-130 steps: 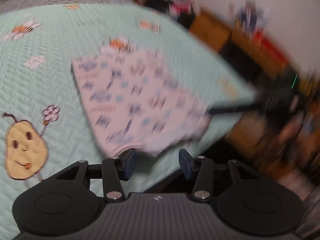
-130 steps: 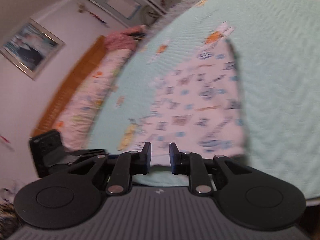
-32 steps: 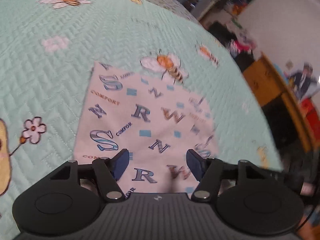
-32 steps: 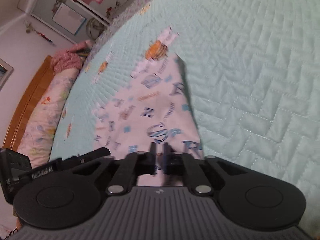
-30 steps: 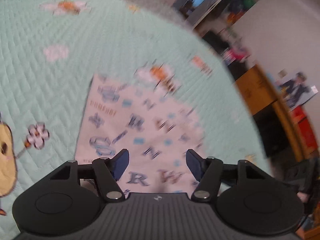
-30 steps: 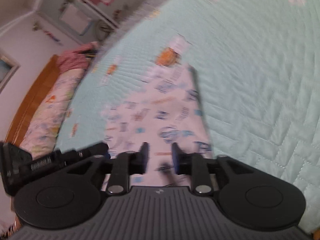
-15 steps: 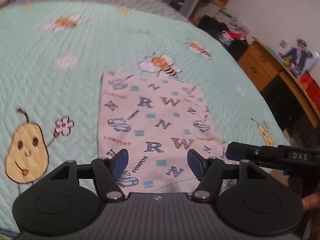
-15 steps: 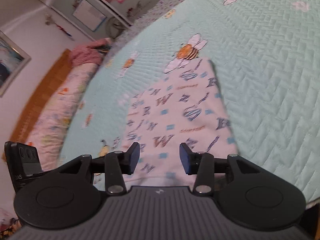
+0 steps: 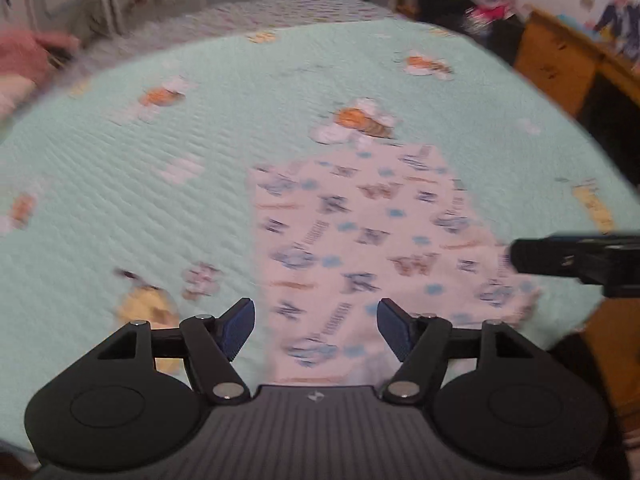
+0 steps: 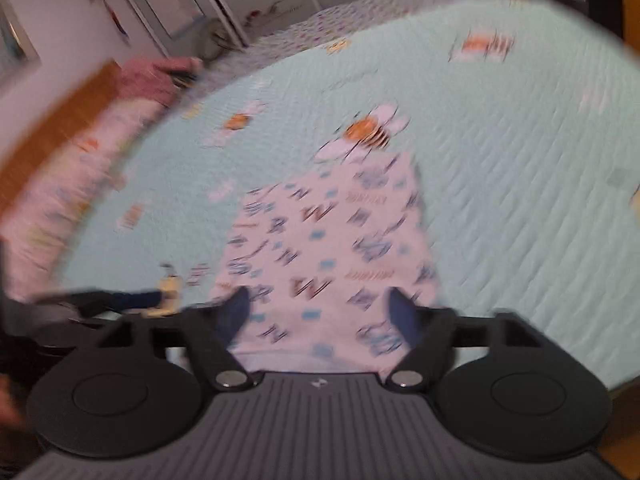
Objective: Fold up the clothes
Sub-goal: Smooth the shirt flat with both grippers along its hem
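Both views are smeared with blur, so the letters printed on the folded garment (image 9: 372, 240) barely read and its near edge is cut off behind the tool bodies; it is a flat, pale pink cloth with blue and brown print, lying on the mint quilted bedspread (image 9: 200, 184) just below a stitched bee (image 9: 360, 122). The left tongs (image 9: 316, 326) stand spread with nothing pinched; the right tongs (image 10: 320, 314) are opening over the cloth, empty; cupboards (image 10: 192, 4) and a wooden headboard (image 10: 52, 132) edge the room.

Mint quilted bed (image 9: 248, 184), wooden headboard (image 10: 52, 120), pale cupboards (image 10: 188, 4).
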Motion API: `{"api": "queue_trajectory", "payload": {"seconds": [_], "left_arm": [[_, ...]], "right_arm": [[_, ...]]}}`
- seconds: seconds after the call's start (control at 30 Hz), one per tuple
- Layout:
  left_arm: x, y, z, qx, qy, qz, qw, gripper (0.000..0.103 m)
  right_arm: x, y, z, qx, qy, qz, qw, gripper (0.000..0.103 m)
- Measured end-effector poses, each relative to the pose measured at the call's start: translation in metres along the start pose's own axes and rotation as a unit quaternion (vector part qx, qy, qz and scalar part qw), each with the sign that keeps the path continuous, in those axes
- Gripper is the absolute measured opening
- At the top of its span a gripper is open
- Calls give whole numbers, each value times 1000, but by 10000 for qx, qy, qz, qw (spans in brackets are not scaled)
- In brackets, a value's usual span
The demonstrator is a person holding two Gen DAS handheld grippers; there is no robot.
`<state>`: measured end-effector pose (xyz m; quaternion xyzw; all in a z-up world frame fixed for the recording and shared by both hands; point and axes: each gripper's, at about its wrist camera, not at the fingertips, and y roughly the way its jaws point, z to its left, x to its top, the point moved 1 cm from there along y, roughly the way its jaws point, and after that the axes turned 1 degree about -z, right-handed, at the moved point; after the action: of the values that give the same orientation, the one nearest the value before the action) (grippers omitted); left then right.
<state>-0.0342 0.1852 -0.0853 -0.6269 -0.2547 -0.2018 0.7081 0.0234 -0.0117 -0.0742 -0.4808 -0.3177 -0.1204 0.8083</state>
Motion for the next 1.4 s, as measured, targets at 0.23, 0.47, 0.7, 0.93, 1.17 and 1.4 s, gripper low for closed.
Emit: {"api": "queue_trajectory", "payload": {"seconds": [0.23,0.47,0.7,0.93,1.17,1.4], "left_arm": [[10,-9,15,301,-374,554,9973,72],[15,-12,19,328,-525,985,9932,72],[15,-16,16,300,-509,1097,9922,72],[15,-12,14,190,-538,1228,9908,72],[14,-9,13,185,-554,1281,9900,72],[12,-7,11,181,-514,1338,9895,72]], "right_arm": [[21,5,35,-680,-376,605,9951,83],[19,-3,52,-738,-520,862,9922,83],[16,-2,52,-836,-480,1033,9900,83],[14,5,55,-932,-529,1343,9851,83],[12,5,55,-927,-531,1371,9848,83],[9,7,53,-760,-446,1461,9853,83]]}}
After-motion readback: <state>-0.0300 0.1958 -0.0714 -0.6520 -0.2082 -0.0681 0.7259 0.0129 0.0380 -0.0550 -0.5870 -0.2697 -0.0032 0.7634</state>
